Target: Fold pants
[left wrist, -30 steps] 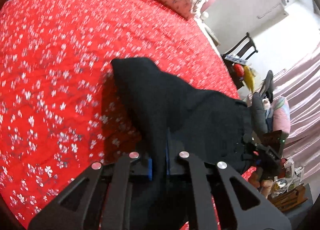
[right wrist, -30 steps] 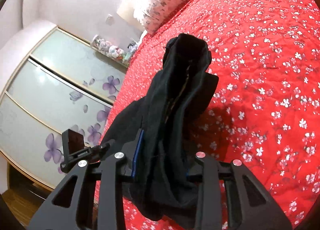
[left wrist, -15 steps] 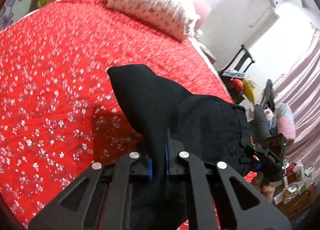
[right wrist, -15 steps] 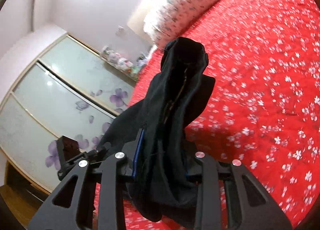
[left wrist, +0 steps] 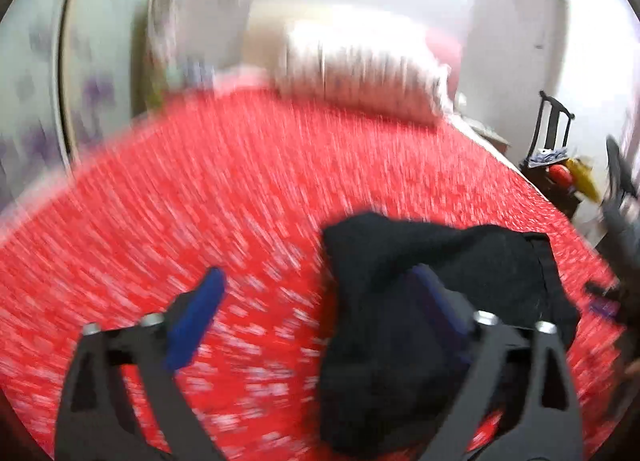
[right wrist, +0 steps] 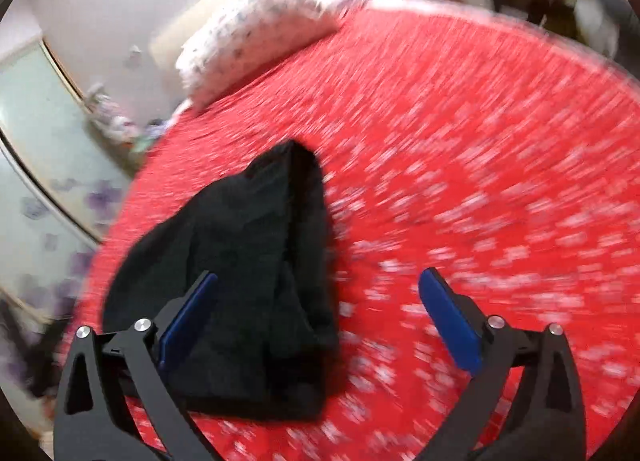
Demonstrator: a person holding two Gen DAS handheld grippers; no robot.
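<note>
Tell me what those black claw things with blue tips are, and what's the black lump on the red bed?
Those claws are two grabbers a person holds, one in each hand. Each has a small camera looking out along its two fingers, so one picture comes from the left gripper and the other from the right gripper. The black lump is a pair of black pants being folded on a red bedspread with white flowers. A flowered pillow lies at the far end. Both grabbers are springing open now. The blue pads no longer pinch the pants, though cloth drapes against one left finger. The pictures are blurry because the hands are moving.
</note>
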